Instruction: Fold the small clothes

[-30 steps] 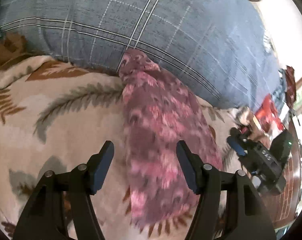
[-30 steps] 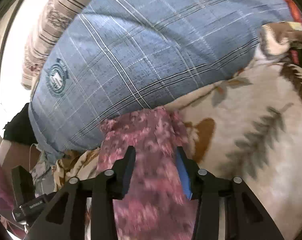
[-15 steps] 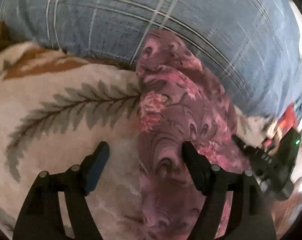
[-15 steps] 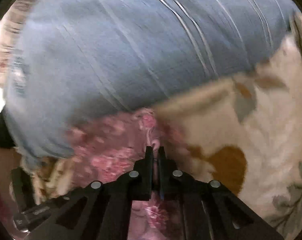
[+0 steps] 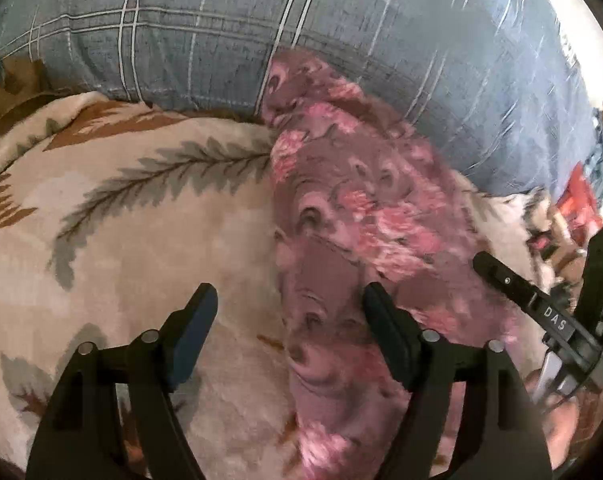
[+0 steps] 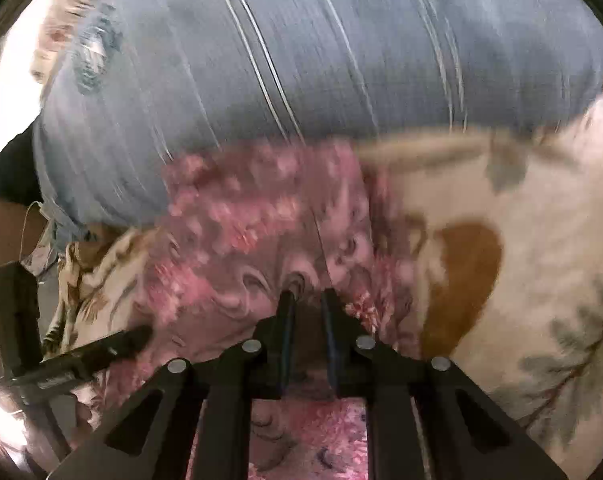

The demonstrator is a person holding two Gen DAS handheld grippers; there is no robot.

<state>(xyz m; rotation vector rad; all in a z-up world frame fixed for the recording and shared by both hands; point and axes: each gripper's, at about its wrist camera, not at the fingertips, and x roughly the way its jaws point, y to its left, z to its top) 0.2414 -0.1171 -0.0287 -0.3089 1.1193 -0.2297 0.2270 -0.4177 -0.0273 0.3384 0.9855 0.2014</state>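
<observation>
Floral garment (image 5: 361, 216) on leaf-print blanket (image 5: 141, 240); right gripper (image 6: 307, 300) pinching a fold, left gripper (image 5: 289, 312) wide, empty; risk: thin pinch slipping free when lifted.

Home bedroom indicated: soft fleece blanket (image 5: 149, 240) with fern-leaf print spread as bedding, large blue plaid pillow (image 5: 341, 32) propped behind it (crest logo seen in right wrist view), household clutter (image 5: 581, 204) glimpsed at edge.
</observation>
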